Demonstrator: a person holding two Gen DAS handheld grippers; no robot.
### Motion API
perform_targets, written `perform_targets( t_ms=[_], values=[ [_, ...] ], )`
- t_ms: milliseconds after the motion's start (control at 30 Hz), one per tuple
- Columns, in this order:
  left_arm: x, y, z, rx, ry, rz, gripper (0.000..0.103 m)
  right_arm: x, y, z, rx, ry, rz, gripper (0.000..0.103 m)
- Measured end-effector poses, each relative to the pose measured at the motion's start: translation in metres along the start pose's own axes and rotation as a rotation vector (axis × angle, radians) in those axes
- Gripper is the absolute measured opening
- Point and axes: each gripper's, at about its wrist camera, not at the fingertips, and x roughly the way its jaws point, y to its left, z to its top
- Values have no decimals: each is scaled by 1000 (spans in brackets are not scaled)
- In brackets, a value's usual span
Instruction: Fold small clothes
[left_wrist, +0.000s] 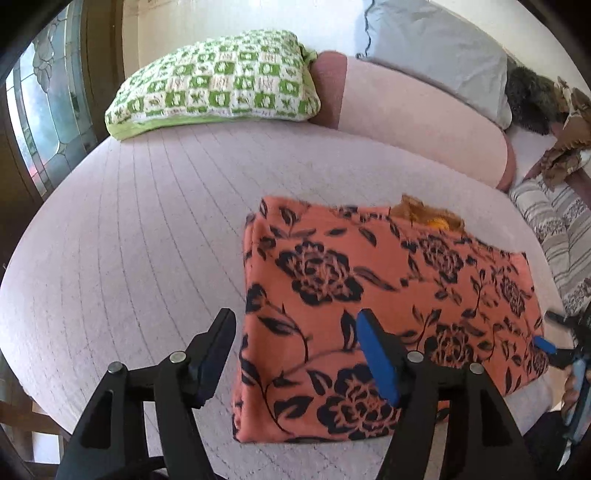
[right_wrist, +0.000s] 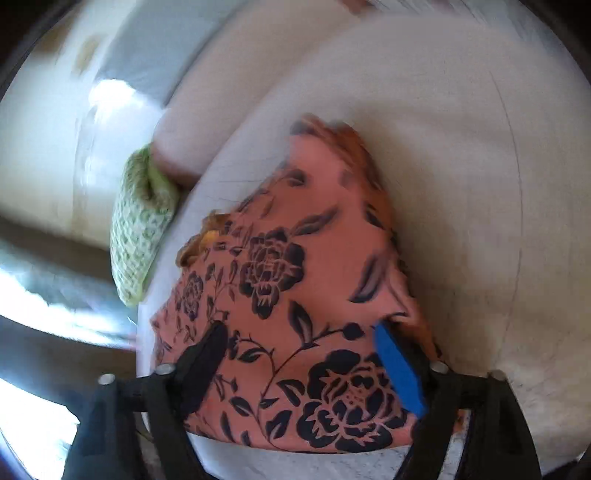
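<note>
A coral-orange garment with a black floral print (left_wrist: 388, 310) lies folded into a rough rectangle on the pale pink bed cover (left_wrist: 129, 240). My left gripper (left_wrist: 295, 343) is open above its near left edge, one finger off the cloth, the blue-padded finger over it. My right gripper (right_wrist: 299, 350) is open and hovers over the same garment (right_wrist: 295, 295), holding nothing; that view is motion-blurred. The right gripper also shows at the far right edge of the left wrist view (left_wrist: 554, 339), by the garment's right corner.
A green-and-white crocheted pillow (left_wrist: 218, 85) and a long pink bolster (left_wrist: 417, 114) lie at the bed's far side, with a grey pillow (left_wrist: 436, 48) behind. Striped fabric (left_wrist: 554, 229) and dark furry things sit at right. A stained-glass window (left_wrist: 44, 110) is at left.
</note>
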Motion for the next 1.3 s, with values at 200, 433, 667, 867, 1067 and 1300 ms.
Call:
perform_targets(
  t_ms=[200,433,667,867,1067,1300],
  values=[
    [10,-13,-19,34,16,-38,69,-20,46,12,-151,-29,72,82],
    [39,-32,-38,174,74,35,70,2,2,26,-9,-7,27,82],
    [15,-40,-27,98,-12,-49,71,-71,8,-27,-8,-110,-20,82],
    [25,-70,-31,162,6,-74,71,-57,-27,-70,131,-67,-10,82],
    [26,-92,-26,176,-41,-103,74,-46,-40,-54,269,-144,29,76],
    [55,-108,-34,262,33,-13,75,-62,-7,-53,62,-177,-133,12]
  ],
)
